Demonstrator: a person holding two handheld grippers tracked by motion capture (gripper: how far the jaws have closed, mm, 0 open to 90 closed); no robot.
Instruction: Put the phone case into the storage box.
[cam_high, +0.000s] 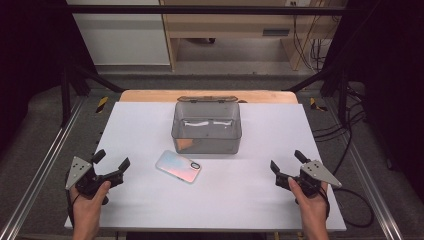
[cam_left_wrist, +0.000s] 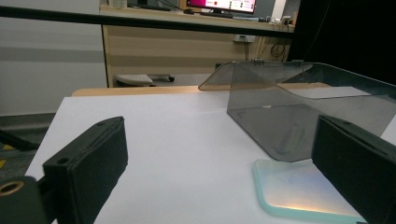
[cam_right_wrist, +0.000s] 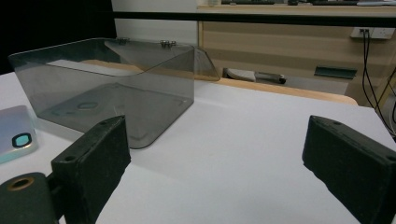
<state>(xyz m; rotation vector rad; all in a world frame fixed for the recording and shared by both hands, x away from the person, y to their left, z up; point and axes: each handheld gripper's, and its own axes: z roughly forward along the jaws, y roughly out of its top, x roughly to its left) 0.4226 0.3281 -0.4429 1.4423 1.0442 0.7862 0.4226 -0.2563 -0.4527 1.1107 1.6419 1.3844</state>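
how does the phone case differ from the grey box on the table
The phone case is flat, opaque and iridescent pastel; the smoky grey box is see-through and deep, standing upright with its lid open. The phone case is much smaller and lies askew just in front of the box, which sits square. Both rest on the white tabletop, untouched by either gripper.

1. The tabletop (cam_high: 260, 195) is plain white, with a light wood strip along its far edge.
2. The box (cam_high: 207, 131) at its middle is smoky grey, see-through plastic.
3. The phone case (cam_high: 178, 166) just in front of the box shimmers pale pink, blue and orange, with a dark camera ring.
4. Left tongs (cam_high: 111, 162) and right tongs (cam_high: 286, 161) are matt black, each with a grey plate.
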